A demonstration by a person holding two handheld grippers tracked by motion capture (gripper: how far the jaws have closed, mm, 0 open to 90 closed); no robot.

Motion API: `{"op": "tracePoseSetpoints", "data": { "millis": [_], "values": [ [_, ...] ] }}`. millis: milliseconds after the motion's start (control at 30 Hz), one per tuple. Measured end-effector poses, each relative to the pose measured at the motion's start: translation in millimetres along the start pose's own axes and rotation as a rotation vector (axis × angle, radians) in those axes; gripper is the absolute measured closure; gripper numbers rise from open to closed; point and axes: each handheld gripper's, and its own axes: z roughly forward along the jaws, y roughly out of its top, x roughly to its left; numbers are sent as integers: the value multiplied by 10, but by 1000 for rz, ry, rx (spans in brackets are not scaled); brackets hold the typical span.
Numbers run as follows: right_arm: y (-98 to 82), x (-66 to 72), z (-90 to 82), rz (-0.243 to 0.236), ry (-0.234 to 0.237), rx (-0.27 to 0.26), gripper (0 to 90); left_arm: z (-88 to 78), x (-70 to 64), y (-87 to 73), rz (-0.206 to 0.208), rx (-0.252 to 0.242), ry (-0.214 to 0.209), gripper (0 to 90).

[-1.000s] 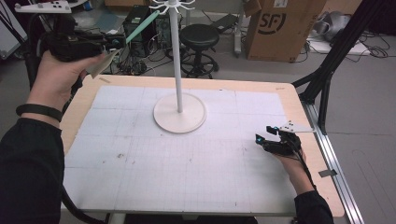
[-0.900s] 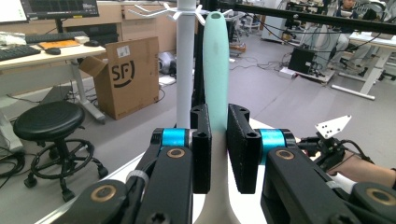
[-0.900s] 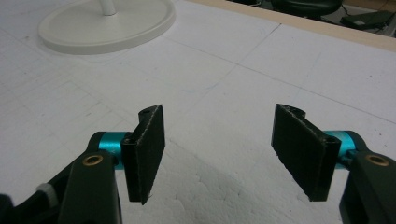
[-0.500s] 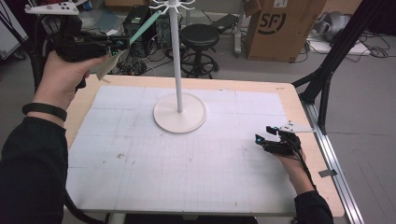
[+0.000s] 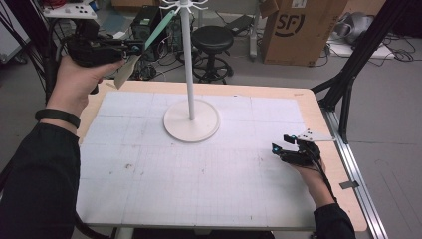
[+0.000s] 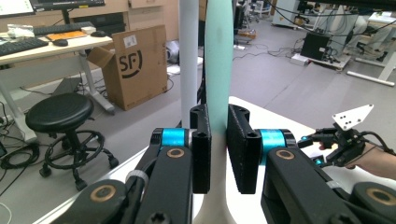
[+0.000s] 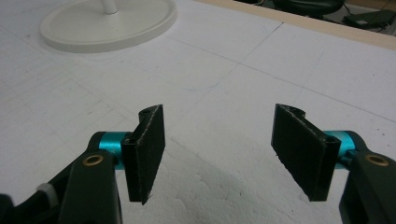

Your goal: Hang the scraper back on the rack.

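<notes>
Left tool [image 5: 130, 49] clenched on a pale green strip [image 5: 159, 27], raised beside the white stand's pole [image 5: 188, 64], likely for hanging near its hooks. Right tool [image 7: 219, 154] released, resting on the bench [image 5: 149, 199] well right of the stand's base.

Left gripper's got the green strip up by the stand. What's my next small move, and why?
Probably lift the left gripper toward the hooks: it is shut on the strip, whose tip sits beside the pole, below the hooks. The right gripper rests open on the table.

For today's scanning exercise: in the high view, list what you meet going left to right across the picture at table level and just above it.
left gripper → mint-green strip → white stand → right gripper
</notes>
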Motion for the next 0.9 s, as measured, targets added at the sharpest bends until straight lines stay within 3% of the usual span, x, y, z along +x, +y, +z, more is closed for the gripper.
{"op": "tracePoseSetpoints", "data": {
  "millis": [200, 600, 767, 900],
  "values": [
    [-3, 2, 8, 1, 3, 4, 345, -27, 22, -5, -11, 3, 14, 801],
    [-5, 11, 15, -7, 5, 9, 345, 45, 16, -46, -22, 16, 2, 783],
    [-5, 16, 19, -10, 8, 12, 346, 45, 15, -72, -45, 21, 2, 618],
    [-6, 9, 17, -9, 7, 10, 346, -4, -33, -193, -55, -7, -22, 469]
  ]
}}
